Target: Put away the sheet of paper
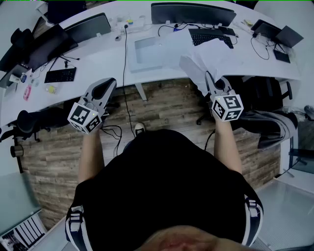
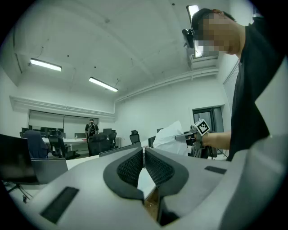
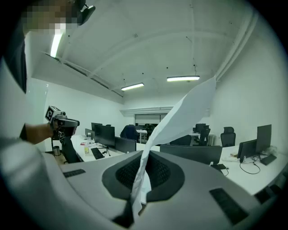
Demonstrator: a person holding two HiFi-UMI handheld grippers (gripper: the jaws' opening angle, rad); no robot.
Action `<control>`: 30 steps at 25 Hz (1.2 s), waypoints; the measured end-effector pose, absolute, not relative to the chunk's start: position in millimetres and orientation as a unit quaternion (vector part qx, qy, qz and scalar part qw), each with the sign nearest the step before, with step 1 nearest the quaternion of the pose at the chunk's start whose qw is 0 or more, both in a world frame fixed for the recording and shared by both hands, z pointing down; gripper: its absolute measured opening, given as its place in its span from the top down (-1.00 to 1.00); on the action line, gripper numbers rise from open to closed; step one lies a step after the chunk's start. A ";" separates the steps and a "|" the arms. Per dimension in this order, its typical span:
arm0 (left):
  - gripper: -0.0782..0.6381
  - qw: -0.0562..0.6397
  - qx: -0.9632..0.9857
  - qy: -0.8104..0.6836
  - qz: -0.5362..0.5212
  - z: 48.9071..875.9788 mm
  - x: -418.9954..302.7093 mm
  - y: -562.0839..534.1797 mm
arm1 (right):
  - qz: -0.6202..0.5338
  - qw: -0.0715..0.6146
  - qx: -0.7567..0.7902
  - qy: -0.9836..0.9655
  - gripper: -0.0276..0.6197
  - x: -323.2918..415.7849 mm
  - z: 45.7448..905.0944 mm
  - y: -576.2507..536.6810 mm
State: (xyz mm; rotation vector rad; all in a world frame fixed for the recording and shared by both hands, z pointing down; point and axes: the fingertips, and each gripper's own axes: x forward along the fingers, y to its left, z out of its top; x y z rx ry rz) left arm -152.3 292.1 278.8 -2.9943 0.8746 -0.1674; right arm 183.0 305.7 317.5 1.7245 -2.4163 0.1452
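The white sheet of paper (image 1: 202, 60) hangs in the air over the desk's front edge, pinched by its lower edge in my right gripper (image 1: 209, 78). In the right gripper view the paper (image 3: 182, 114) rises from between the shut jaws (image 3: 143, 173) and curls up to the right. My left gripper (image 1: 105, 86) is raised at the left, apart from the paper, with its jaws together and nothing between them (image 2: 143, 162). In the left gripper view the sheet (image 2: 170, 137) and the right gripper (image 2: 196, 130) show off to the right.
A long curved white desk (image 1: 162, 71) runs across the top, carrying monitors (image 1: 192, 13), keyboards (image 1: 211, 36) (image 1: 61, 75), a white laptop (image 1: 147, 49) and cables. Black office chairs (image 1: 267, 93) stand at the right and left. The floor under me is wood planks (image 1: 162, 105).
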 end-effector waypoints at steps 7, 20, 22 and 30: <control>0.69 0.007 -0.960 0.275 -0.053 278.6 -163.4 277.4 | 0.046 0.084 0.584 -0.806 0.87 167.6 315.8 290.5; 0.69 -0.007 -0.966 0.255 -0.048 285.9 -199.3 207.7 | 0.063 0.080 0.605 -0.789 0.87 135.0 318.7 252.9; 0.69 -0.005 -0.967 0.250 -0.049 286.9 -204.2 195.6 | 0.066 0.079 0.610 -0.786 0.87 130.2 319.4 246.3; 0.69 -0.009 -0.971 0.233 -0.052 294.4 -231.6 145.7 | 0.073 0.086 0.620 -0.776 0.87 100.7 326.1 210.0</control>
